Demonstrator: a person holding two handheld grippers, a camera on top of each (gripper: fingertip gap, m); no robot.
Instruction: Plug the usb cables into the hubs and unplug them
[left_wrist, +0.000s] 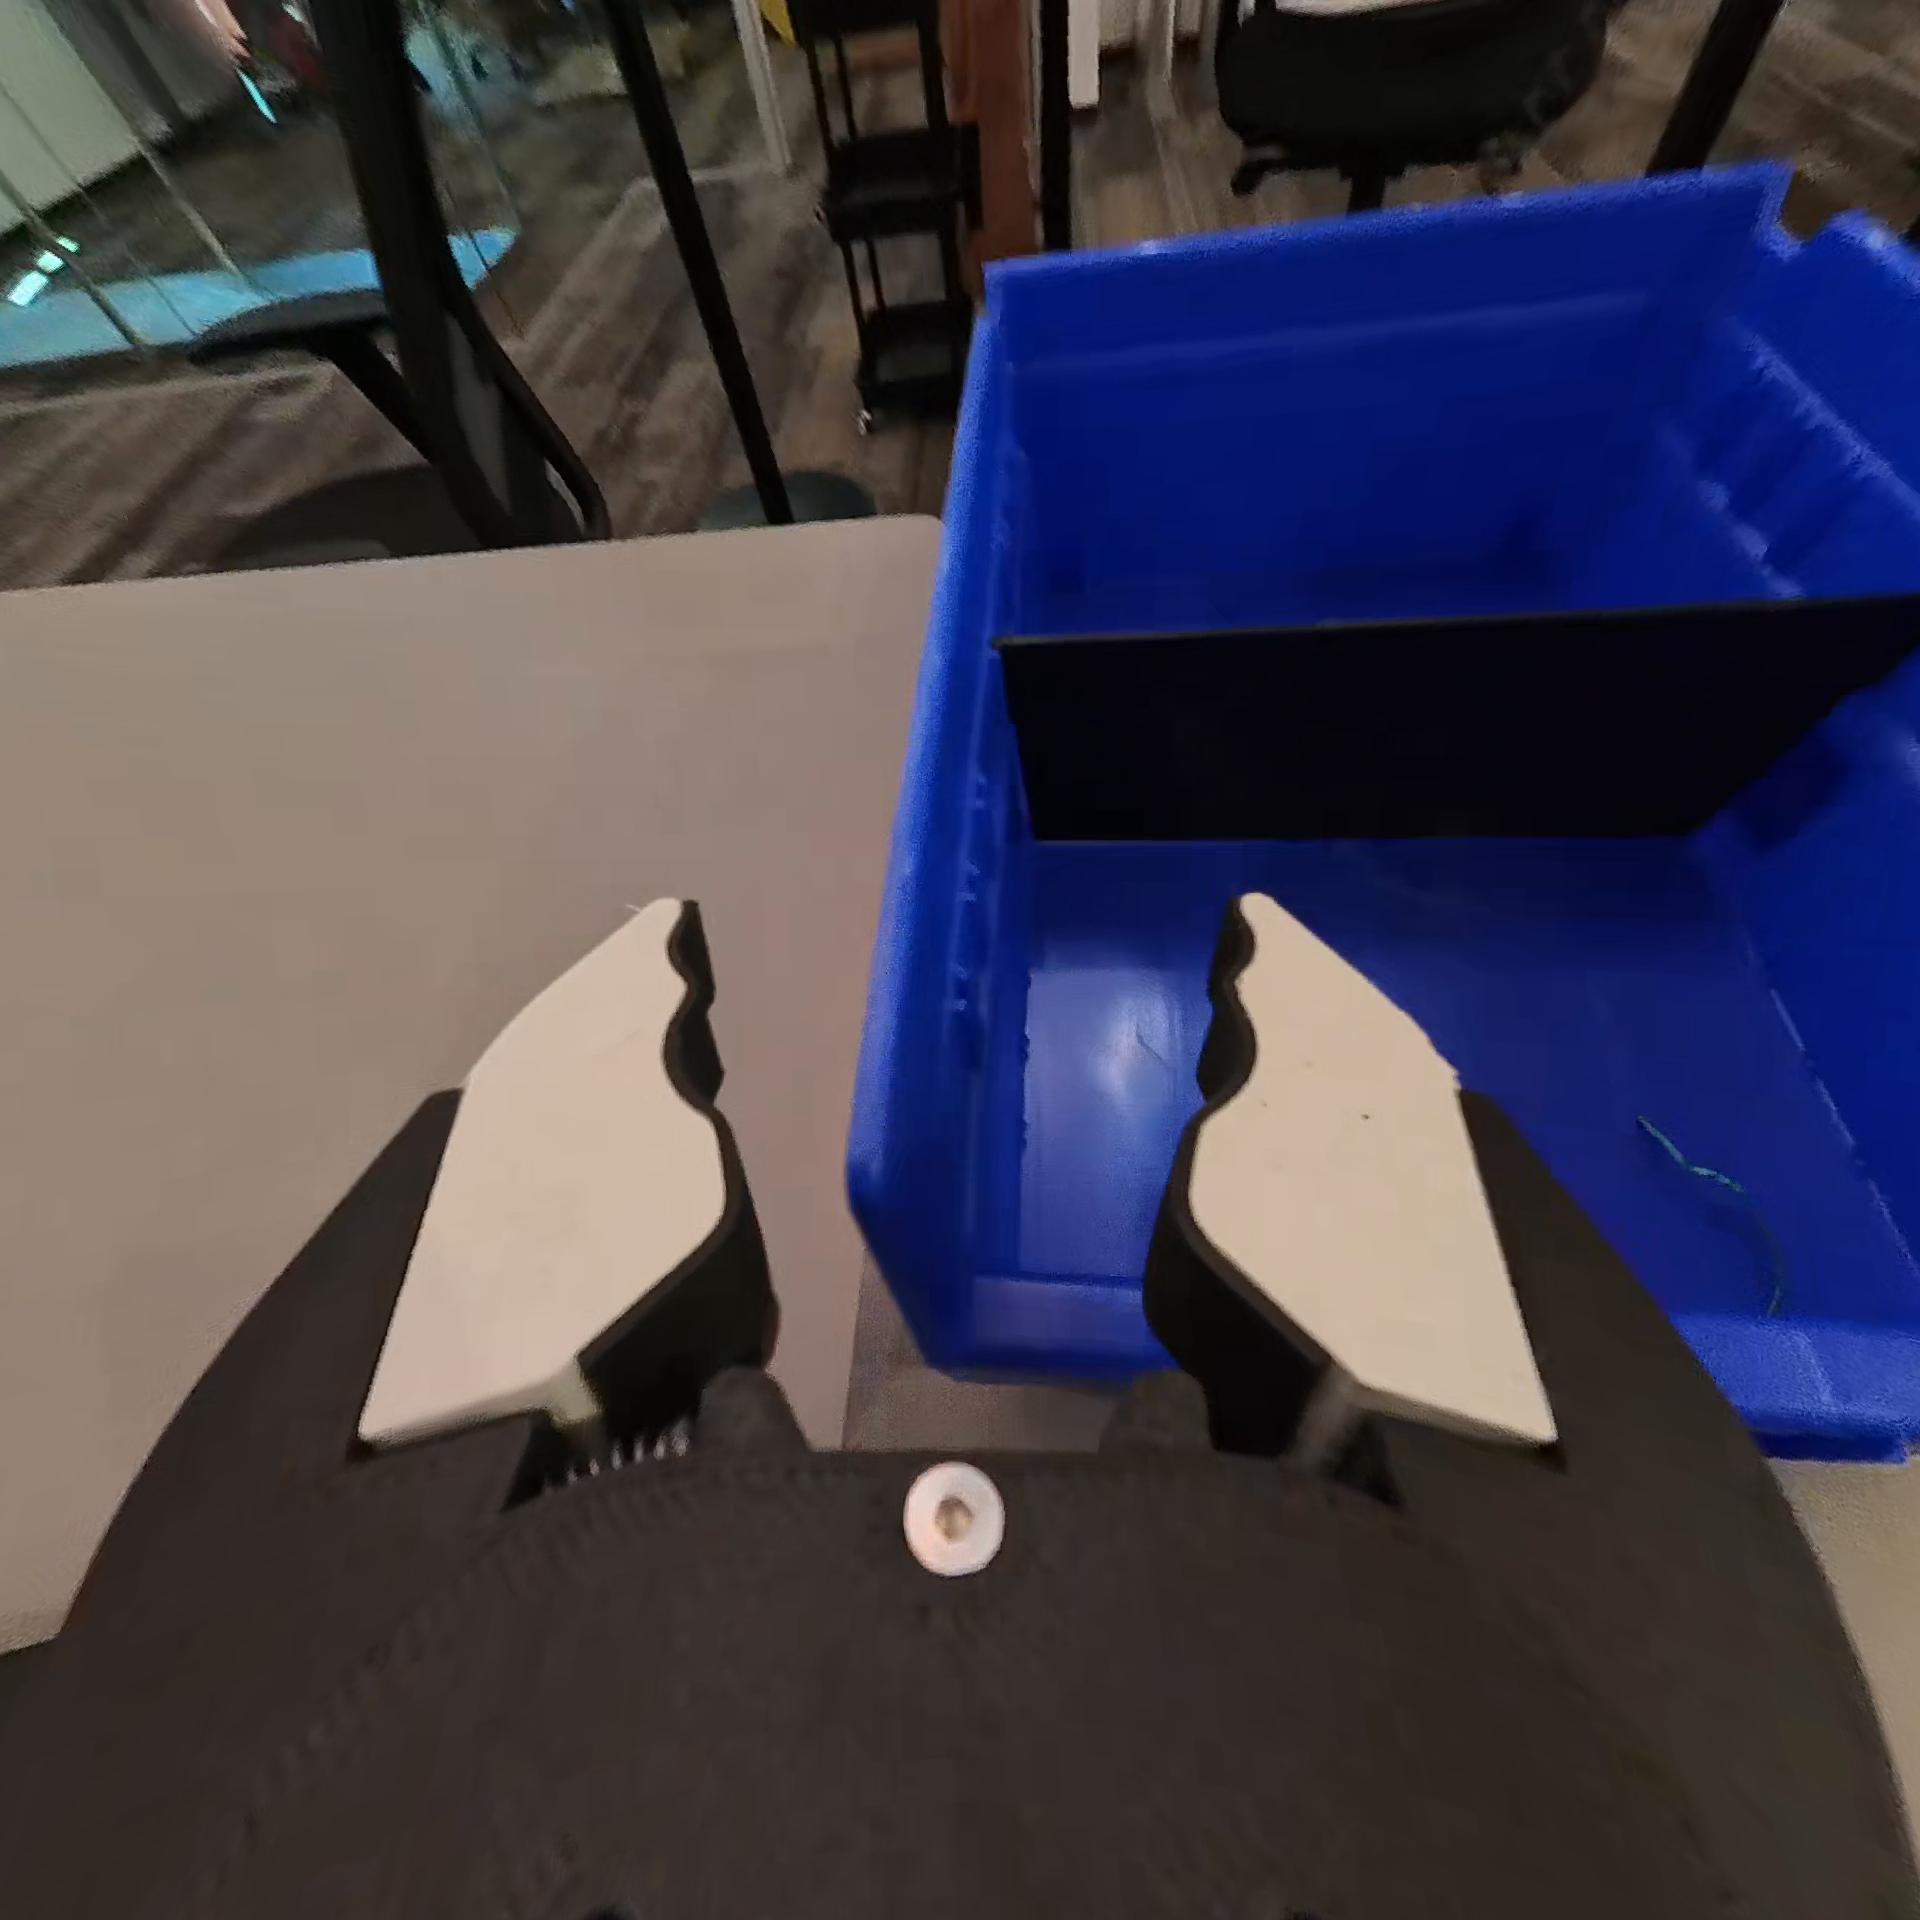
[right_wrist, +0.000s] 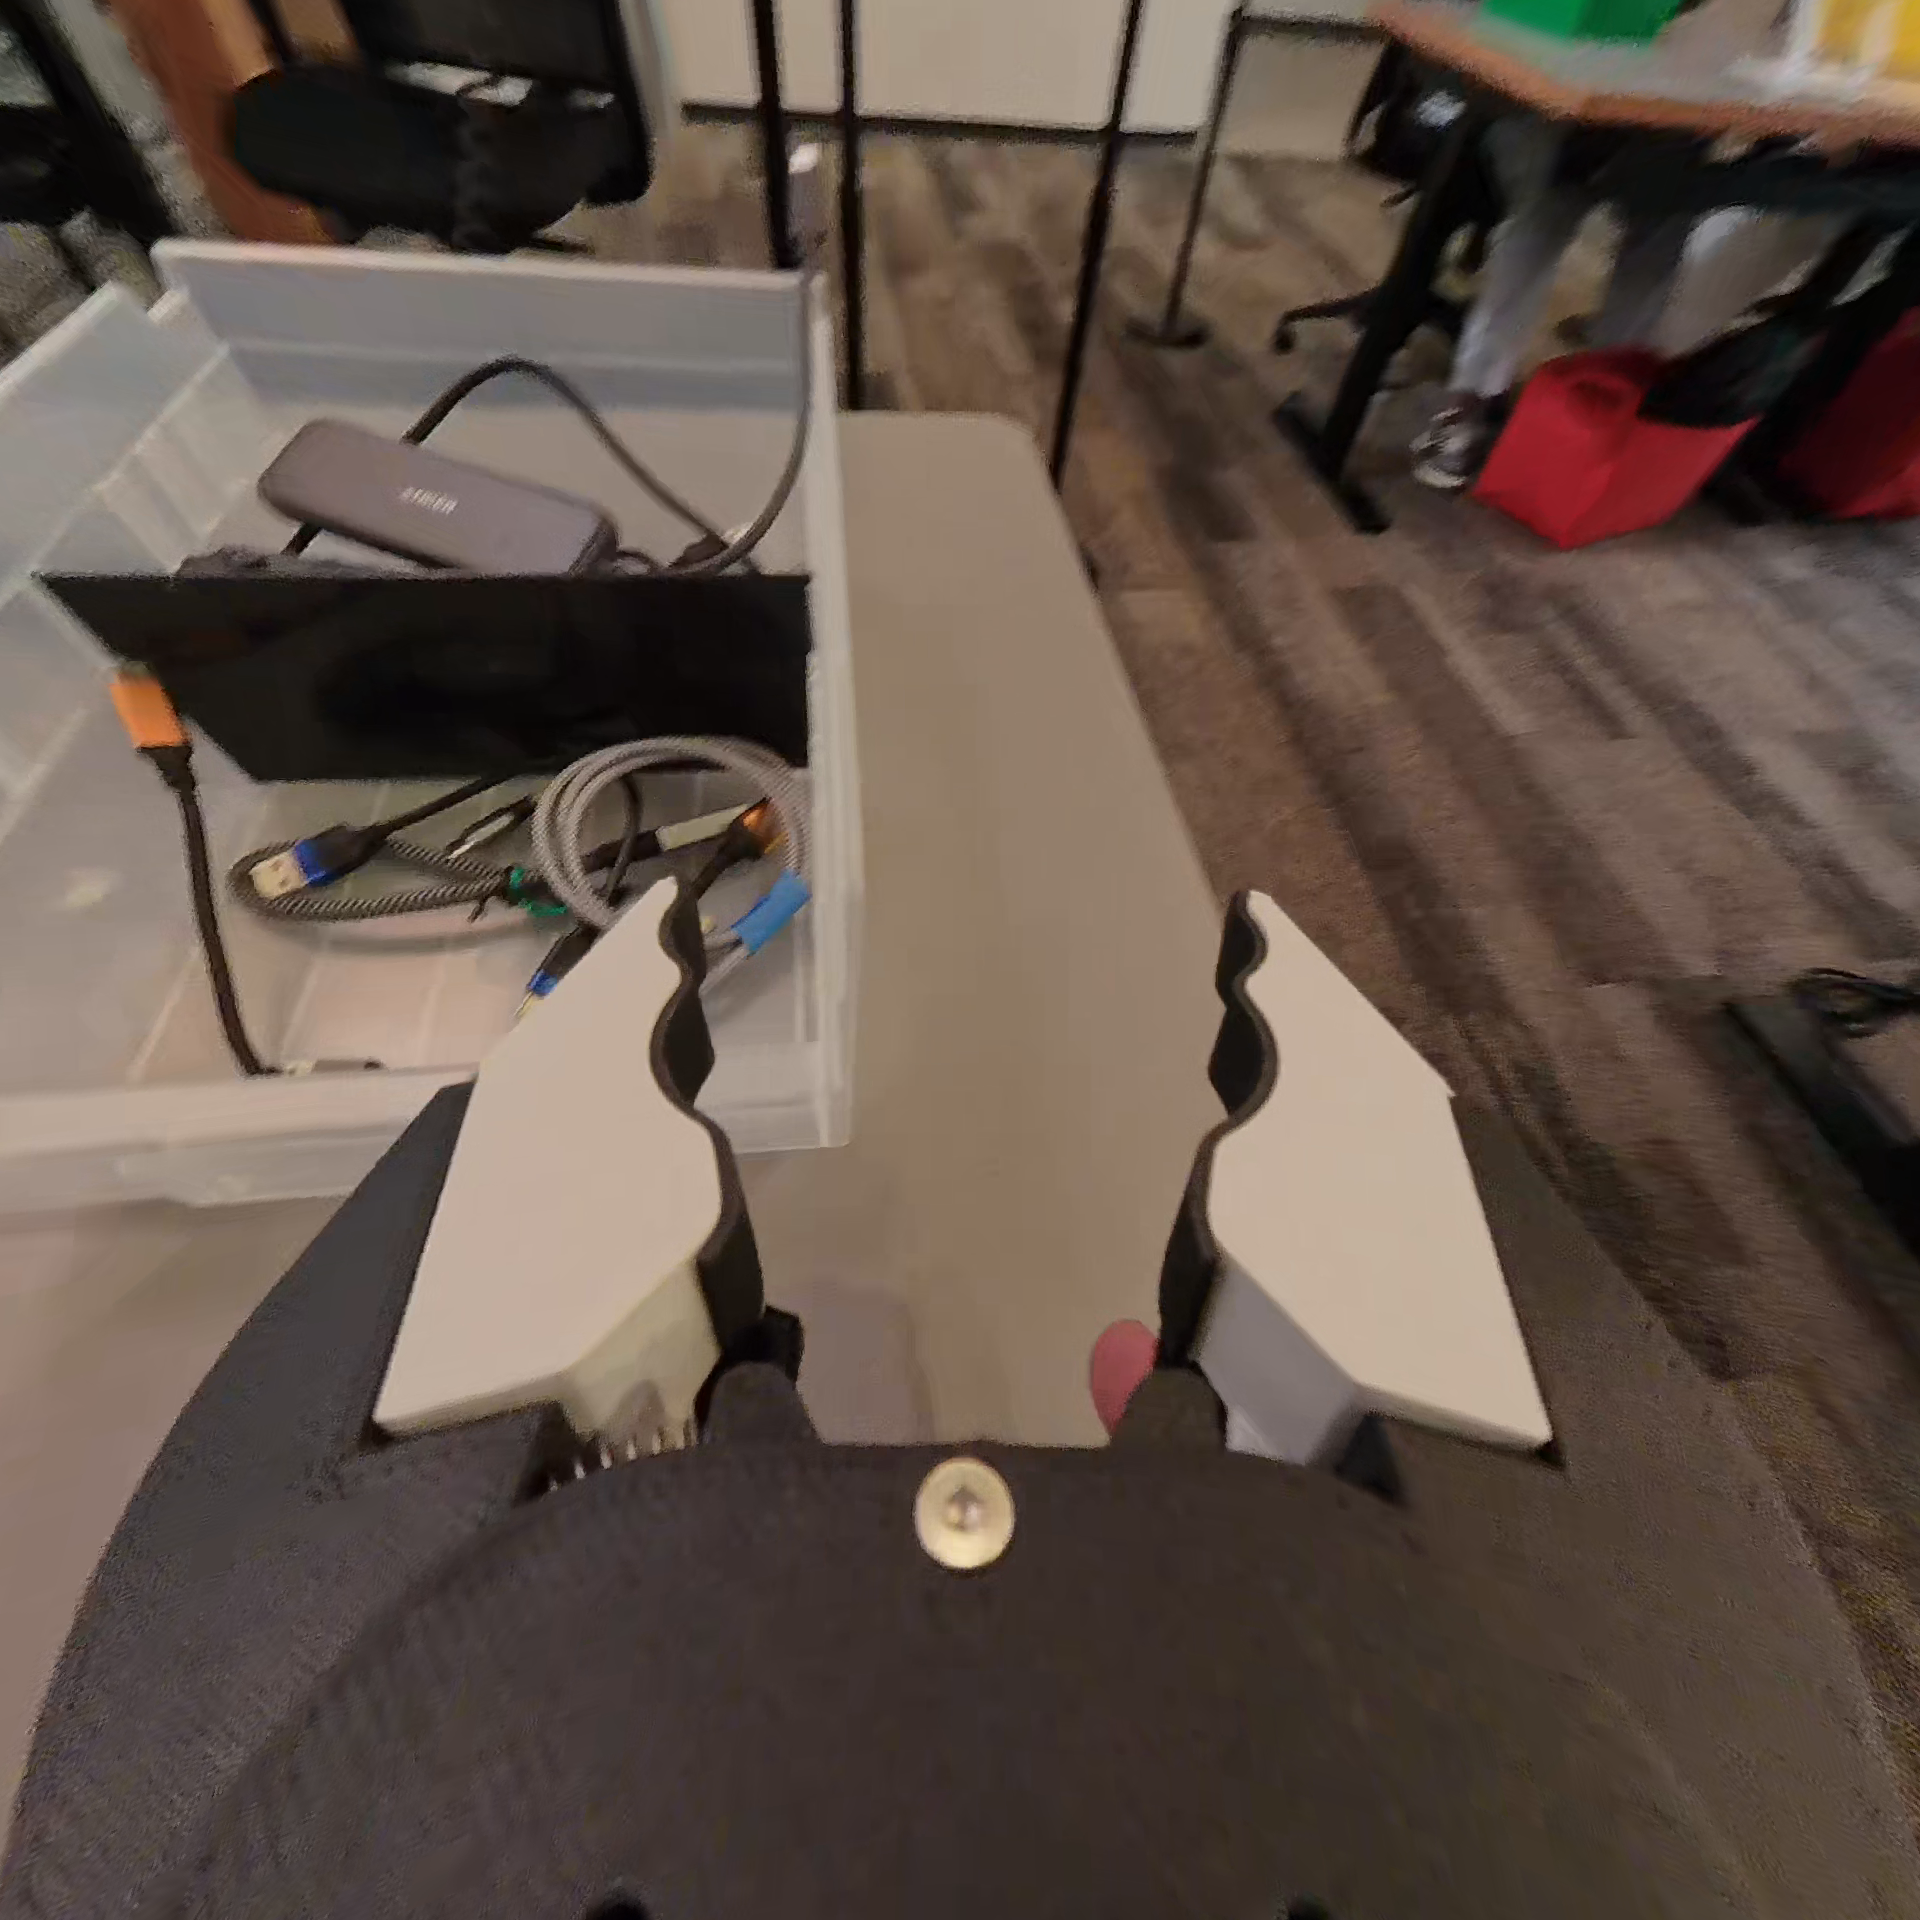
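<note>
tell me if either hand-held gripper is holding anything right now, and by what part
Nothing is held. The left hand-held gripper is open above the blue bin edge, and the right hand-held gripper is open over the table; the cables lie in the clear bin.

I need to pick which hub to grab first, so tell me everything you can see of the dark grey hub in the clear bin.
The dark grey hub is a slim, flat bar with rounded ends and a matte finish, with pale lettering on its top. It lies tilted in the far compartment of the clear bin, behind the black divider, propped on other dark items. A black cable loops behind it; whether that is its own lead cannot be told. No fingers touch it.
</note>
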